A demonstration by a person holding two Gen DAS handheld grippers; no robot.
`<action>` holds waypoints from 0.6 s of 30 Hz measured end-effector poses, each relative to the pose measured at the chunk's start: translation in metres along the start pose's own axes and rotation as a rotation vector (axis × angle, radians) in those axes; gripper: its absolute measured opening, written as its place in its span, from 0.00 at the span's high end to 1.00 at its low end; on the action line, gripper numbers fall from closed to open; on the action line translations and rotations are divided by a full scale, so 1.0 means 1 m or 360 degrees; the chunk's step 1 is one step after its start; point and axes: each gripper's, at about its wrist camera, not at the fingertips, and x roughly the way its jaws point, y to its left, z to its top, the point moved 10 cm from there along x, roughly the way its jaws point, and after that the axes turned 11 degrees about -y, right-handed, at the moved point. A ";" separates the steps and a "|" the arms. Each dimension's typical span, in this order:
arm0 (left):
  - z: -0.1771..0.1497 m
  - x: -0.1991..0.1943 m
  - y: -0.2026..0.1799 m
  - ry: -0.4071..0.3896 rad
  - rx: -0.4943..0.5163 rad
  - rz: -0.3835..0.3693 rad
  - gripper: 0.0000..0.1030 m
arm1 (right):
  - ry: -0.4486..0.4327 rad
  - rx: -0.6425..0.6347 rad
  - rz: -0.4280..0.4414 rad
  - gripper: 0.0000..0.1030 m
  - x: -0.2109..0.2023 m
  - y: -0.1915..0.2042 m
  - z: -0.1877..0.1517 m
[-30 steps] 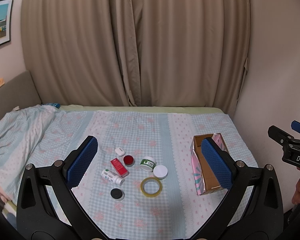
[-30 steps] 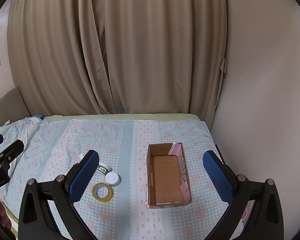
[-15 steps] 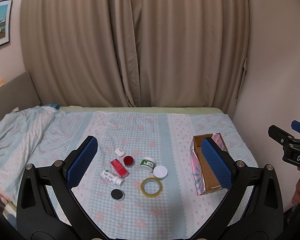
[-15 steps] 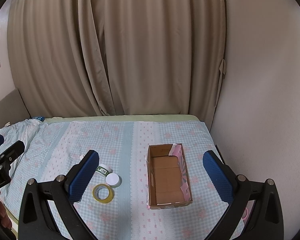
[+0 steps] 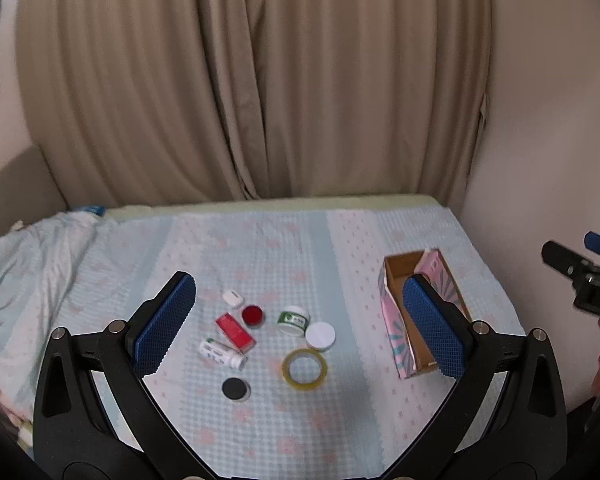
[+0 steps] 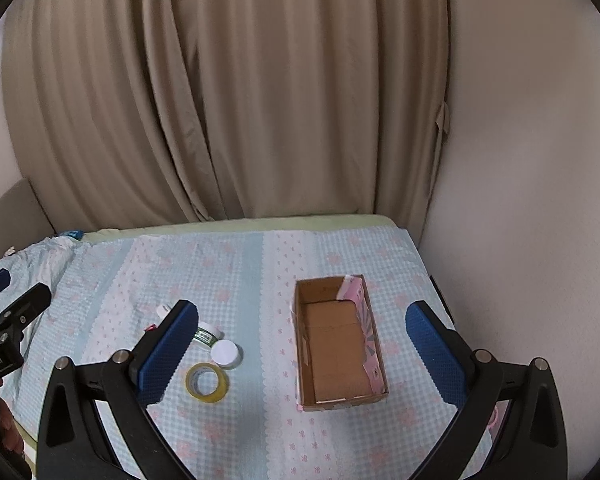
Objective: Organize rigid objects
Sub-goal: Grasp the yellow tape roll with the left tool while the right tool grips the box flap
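Observation:
On a checked bedspread lie small items: a yellow tape roll [image 5: 304,365] [image 6: 206,382], a white round lid [image 5: 320,335] [image 6: 225,353], a green-labelled white jar [image 5: 294,319] [image 6: 207,334], a red box [image 5: 235,331], a red-topped disc [image 5: 253,315], a white bottle on its side [image 5: 221,353], a black disc [image 5: 235,388] and a small white case [image 5: 233,298]. An empty cardboard box [image 5: 420,312] [image 6: 336,344] sits to the right. My left gripper [image 5: 296,332] hovers open above the items. My right gripper [image 6: 300,356] is open above the box's left wall.
Beige curtains hang behind the bed. A plain wall [image 6: 520,200] borders the bed's right side. A rumpled blanket [image 5: 28,256] lies at the left. The other gripper shows at each view's edge [image 5: 588,280] [image 6: 4,328].
Both views have drifted slightly; the left gripper has edged a little toward the items. Nothing on the bed has moved, and both grippers stay open.

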 end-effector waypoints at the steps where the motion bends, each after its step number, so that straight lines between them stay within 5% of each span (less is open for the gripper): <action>1: -0.006 0.008 0.000 0.0023 0.0004 -0.0014 0.00 | 0.0023 0.0006 -0.0017 0.00 0.006 -0.003 -0.003; 9: -0.093 0.099 0.002 0.0330 -0.0046 -0.0040 0.00 | 0.0317 0.0246 0.0026 0.00 0.081 -0.055 -0.056; 18: -0.227 0.193 0.001 0.0661 -0.0198 0.0056 0.00 | 0.0763 0.0622 0.0082 0.00 0.201 -0.131 -0.168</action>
